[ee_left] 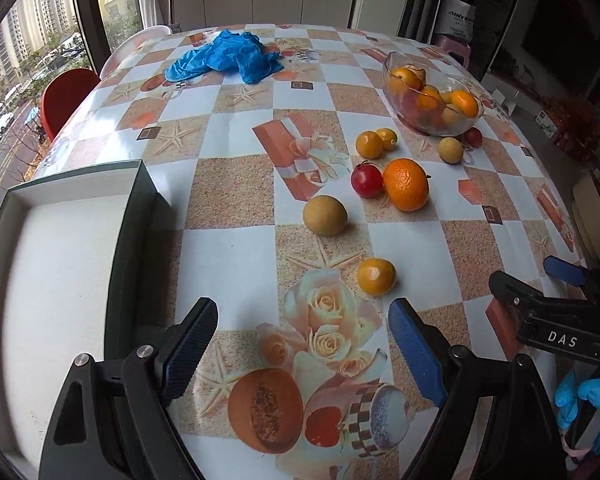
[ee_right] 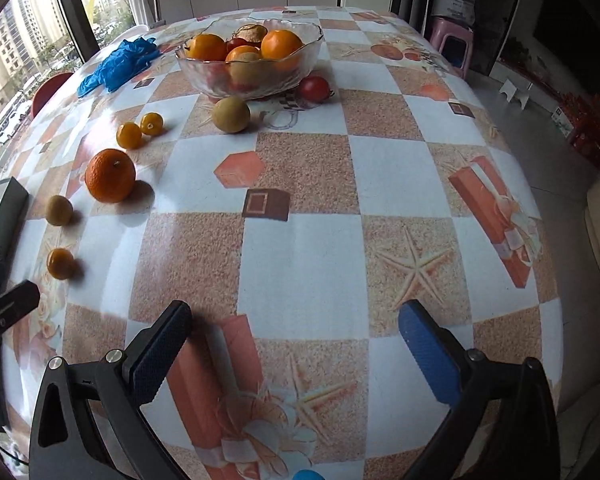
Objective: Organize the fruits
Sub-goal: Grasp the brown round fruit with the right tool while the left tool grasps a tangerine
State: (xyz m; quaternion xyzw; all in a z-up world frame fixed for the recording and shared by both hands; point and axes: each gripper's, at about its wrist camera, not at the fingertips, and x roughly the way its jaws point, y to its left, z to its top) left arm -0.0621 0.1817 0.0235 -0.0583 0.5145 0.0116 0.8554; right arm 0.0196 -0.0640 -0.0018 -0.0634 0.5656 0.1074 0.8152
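Loose fruit lies on the patterned table: a large orange (ee_left: 405, 184) (ee_right: 110, 176), a red fruit (ee_left: 366, 179), a tan round fruit (ee_left: 325, 215) (ee_right: 59, 210), a small yellow-orange fruit (ee_left: 376, 276) (ee_right: 60, 263), two small yellow ones (ee_left: 369, 144) (ee_right: 129, 135) and another tan fruit (ee_right: 231, 114). A glass bowl (ee_left: 396, 60) (ee_right: 204, 74) holds several oranges. My left gripper (ee_left: 302, 338) is open and empty, just short of the small yellow-orange fruit. My right gripper (ee_right: 296, 346) is open and empty over bare tablecloth; it also shows in the left wrist view (ee_left: 540, 280).
A white tray with a dark rim (ee_left: 128, 216) sits at the table's left edge. Blue gloves (ee_left: 228, 58) (ee_right: 118, 64) lie at the far side. A red tomato (ee_right: 315, 89) rests beside the bowl. A red chair (ee_left: 66, 98) stands beyond the table's left edge.
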